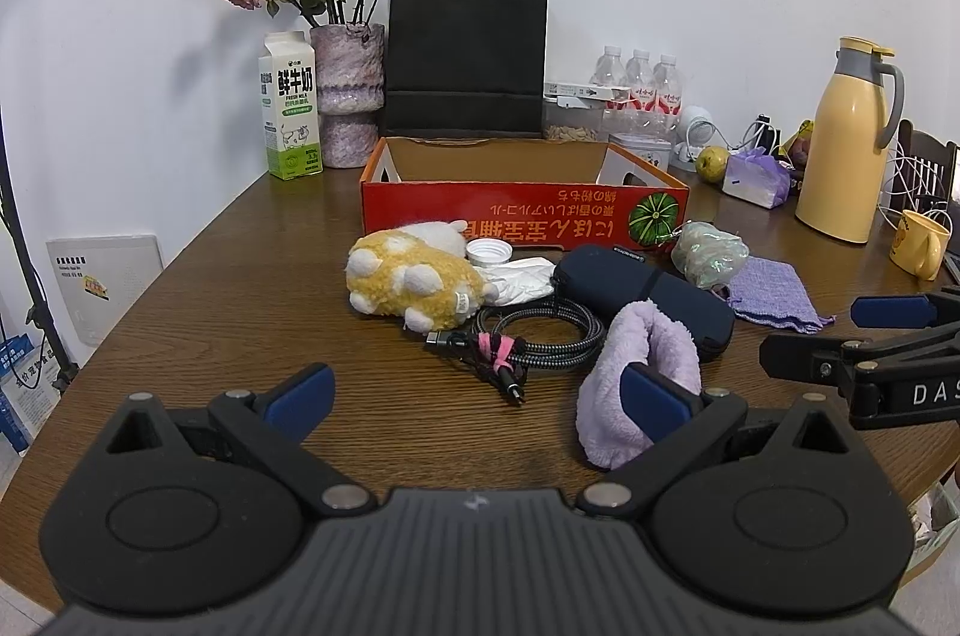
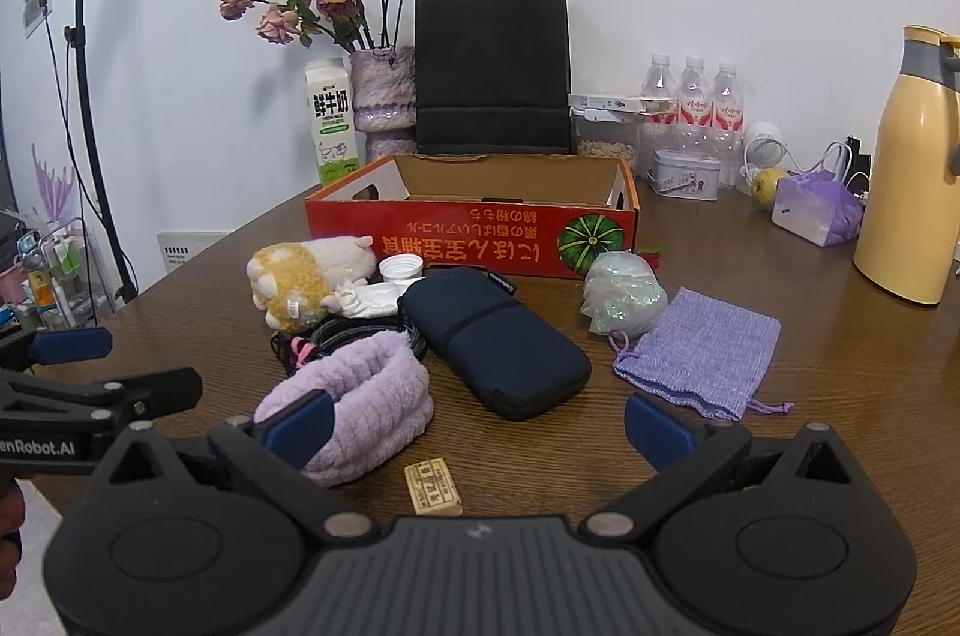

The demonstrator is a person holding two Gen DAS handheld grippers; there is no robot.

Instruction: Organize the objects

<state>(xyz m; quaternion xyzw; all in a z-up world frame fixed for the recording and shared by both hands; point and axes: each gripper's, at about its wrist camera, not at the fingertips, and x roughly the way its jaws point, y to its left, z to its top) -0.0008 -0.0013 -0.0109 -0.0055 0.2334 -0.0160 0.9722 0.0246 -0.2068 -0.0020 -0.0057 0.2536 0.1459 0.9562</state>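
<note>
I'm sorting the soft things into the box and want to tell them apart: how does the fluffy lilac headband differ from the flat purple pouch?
The fluffy lilac headband is thick and plush; the purple pouch is a thin woven fabric. The headband stands on edge as an open loop, while the pouch lies flat. The pouch has drawstring cords at its ends; the headband shows none. Both are pale purple, rest on the wooden table in front of the red box, and neither is gripped.

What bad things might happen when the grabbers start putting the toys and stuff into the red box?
The cable lies against the plush and under the case, so lifting one may drag the others. The open left gripper sits close to the headband and might nudge it. The small cap could roll away.
</note>
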